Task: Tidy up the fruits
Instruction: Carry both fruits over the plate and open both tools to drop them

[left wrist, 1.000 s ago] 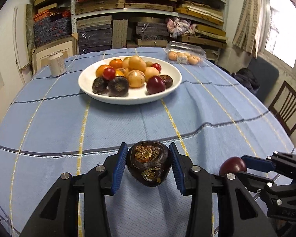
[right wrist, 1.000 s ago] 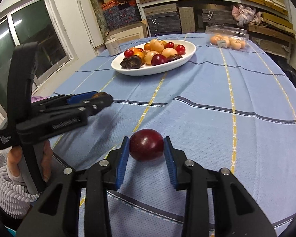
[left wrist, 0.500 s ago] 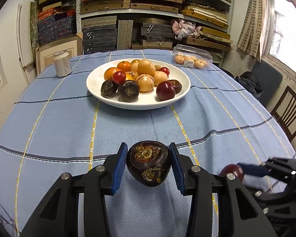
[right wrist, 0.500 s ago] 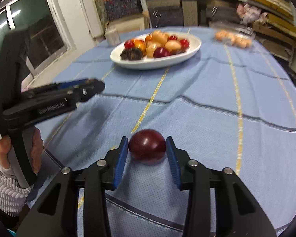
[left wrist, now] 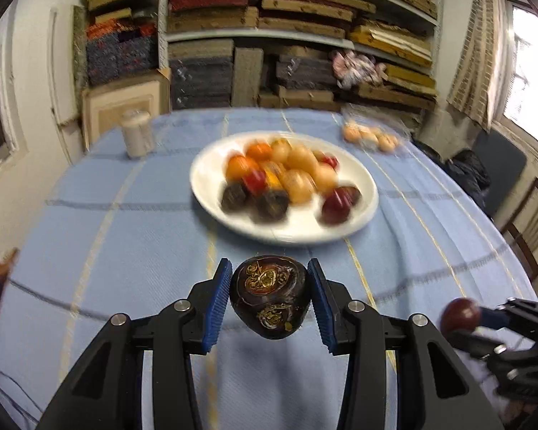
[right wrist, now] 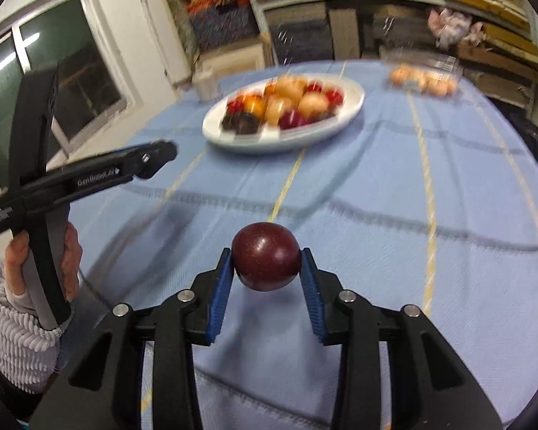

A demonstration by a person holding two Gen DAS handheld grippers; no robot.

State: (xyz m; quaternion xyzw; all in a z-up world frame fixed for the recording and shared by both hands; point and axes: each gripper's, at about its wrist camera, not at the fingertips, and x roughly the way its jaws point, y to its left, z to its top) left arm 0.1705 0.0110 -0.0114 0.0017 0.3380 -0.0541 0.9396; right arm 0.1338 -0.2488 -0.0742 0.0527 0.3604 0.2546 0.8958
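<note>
Many blurred fruits (left wrist: 297,175) fill the white plate (left wrist: 355,229); eggs in clear pack (right wrist: 425,79).

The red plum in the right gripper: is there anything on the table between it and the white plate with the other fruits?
Nothing visible stands in the way. The right gripper holds the red plum, and only bare blue tablecloth lies between it and the white plate. The left gripper, holding a dark fruit, is off to the side.

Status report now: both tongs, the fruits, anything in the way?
Left tongs shut on dark wrinkled purple fruit. Right tongs, closing, grip smooth dark red plum. White oval plate of fruits ahead; path over the blue cloth looks clear.
</note>
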